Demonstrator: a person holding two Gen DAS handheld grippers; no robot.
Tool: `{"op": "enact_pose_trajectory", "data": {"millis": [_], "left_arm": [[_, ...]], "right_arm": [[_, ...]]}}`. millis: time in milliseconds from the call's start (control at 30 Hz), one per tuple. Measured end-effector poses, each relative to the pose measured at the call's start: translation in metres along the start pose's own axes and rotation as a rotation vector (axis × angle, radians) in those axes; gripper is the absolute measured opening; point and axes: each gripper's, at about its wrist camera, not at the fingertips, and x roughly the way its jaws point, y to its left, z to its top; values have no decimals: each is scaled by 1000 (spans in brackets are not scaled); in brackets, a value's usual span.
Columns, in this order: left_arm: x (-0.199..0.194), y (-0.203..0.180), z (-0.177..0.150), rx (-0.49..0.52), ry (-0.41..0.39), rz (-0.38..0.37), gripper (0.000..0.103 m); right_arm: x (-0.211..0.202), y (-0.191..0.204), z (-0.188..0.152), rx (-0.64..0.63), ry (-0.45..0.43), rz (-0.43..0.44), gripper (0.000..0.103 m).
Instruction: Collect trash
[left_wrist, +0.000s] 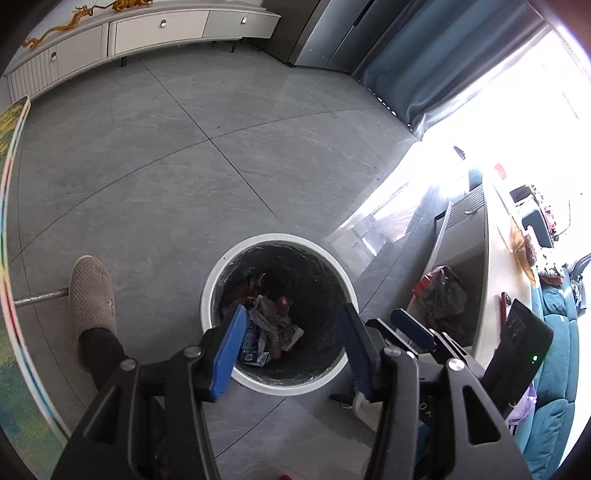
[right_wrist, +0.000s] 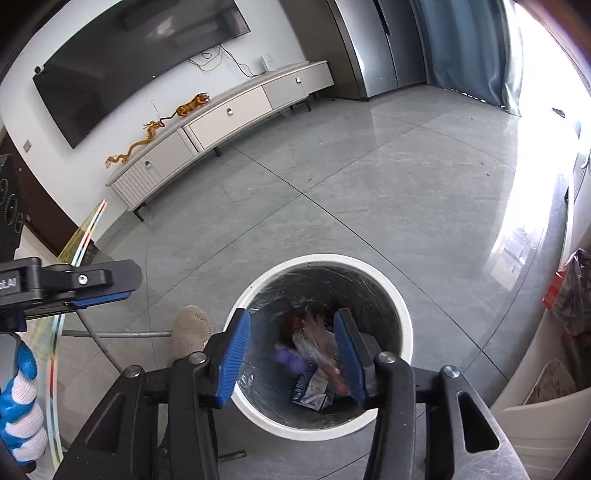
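Note:
A round bin with a white rim (left_wrist: 277, 240) and a dark liner stands on the floor right under both grippers. Trash lies inside it: a blue-and-white carton (left_wrist: 251, 345), crumpled wrappers (left_wrist: 275, 317) and, in the right wrist view, a purple piece (right_wrist: 291, 360) beside the carton (right_wrist: 310, 387). My left gripper (left_wrist: 291, 349) hangs open over the bin's mouth with nothing between its pads. My right gripper (right_wrist: 291, 356) is open above the bin rim (right_wrist: 325, 258). A blurred clear wrapper (right_wrist: 319, 338) shows in its gap, inside the bin.
A person's foot in a beige slipper (left_wrist: 92, 295) stands left of the bin, by a metal table leg (left_wrist: 40, 297) and a glass tabletop edge (left_wrist: 11, 240). A low cream table holding a dark plastic bag (left_wrist: 445, 291) is on the right. A TV cabinet (right_wrist: 225, 118) lines the far wall.

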Motion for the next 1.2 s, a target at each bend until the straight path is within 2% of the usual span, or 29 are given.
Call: {"op": "enact_pose_trajectory", "data": {"millis": [133, 267, 433, 567, 733, 933, 1067, 1200], "left_arm": [[-26, 3, -11, 14, -57, 29, 50], [-66, 14, -27, 25, -147, 98, 50], [-120, 33, -49, 3, -262, 179, 50], [-165, 53, -74, -14, -361, 265, 56], [-214, 79, -106, -46, -438, 365, 63], [-267, 106, -144, -105, -544, 493, 64], [-294, 113, -169, -129, -602, 578, 73], [-313, 116, -188, -161, -635, 618, 75]], "right_arm": [[-10, 6, -1, -10, -14, -12, 56], [-23, 28, -2, -45, -40, -1, 63], [-45, 66, -1, -102, -85, 28, 74], [-64, 106, -4, -168, -113, 59, 83], [-82, 156, -9, -240, -143, 104, 94], [-97, 216, -20, -339, -170, 147, 100], [-107, 249, -29, -401, -191, 171, 102], [-118, 275, -41, -455, -220, 186, 103]]}}
